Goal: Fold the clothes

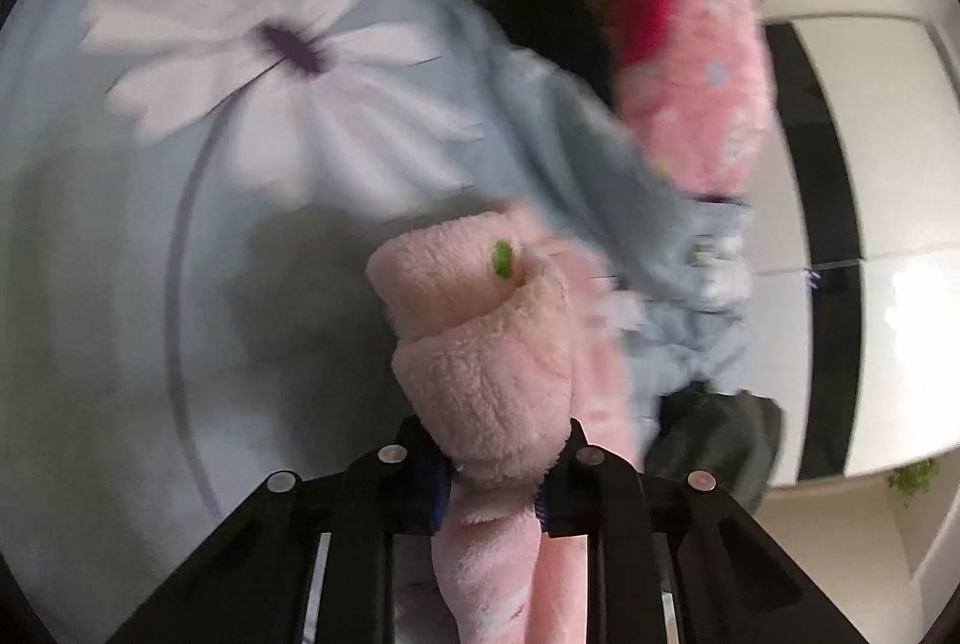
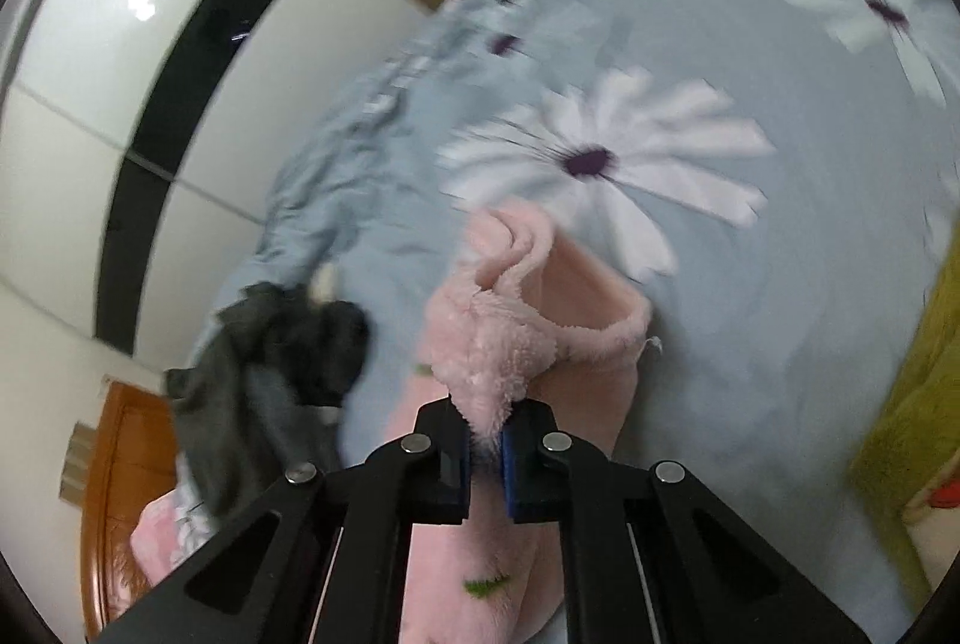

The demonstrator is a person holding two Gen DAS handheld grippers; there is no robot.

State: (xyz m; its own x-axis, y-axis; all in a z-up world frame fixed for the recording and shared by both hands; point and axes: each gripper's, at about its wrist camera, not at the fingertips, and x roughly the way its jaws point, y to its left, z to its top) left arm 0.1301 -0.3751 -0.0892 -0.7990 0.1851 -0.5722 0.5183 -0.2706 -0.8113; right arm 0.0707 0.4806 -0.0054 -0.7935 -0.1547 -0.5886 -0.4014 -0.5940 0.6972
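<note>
1. Left wrist view: the left gripper point(image 1: 498, 470) has its jaws clamped on a thick bunched roll of the pink fleece garment point(image 1: 480, 344). The cloth runs straight ahead from the jaws, and more of it hangs down below them.
2. Right wrist view: the right gripper point(image 2: 485, 440) pinches a thinner edge of the same pink fleece garment point(image 2: 498, 338), jaws nearly closed on it.
3. Both views show the garment lifted above the flowered bedsheet point(image 2: 750, 314), spanning the two grippers, so neither is nearer.
4. By my judgement, the fold depends on that held edge staying taut; motion blur hides its exact line.
5. A dark garment point(image 2: 288, 362) lies at the bed's edge.
</note>
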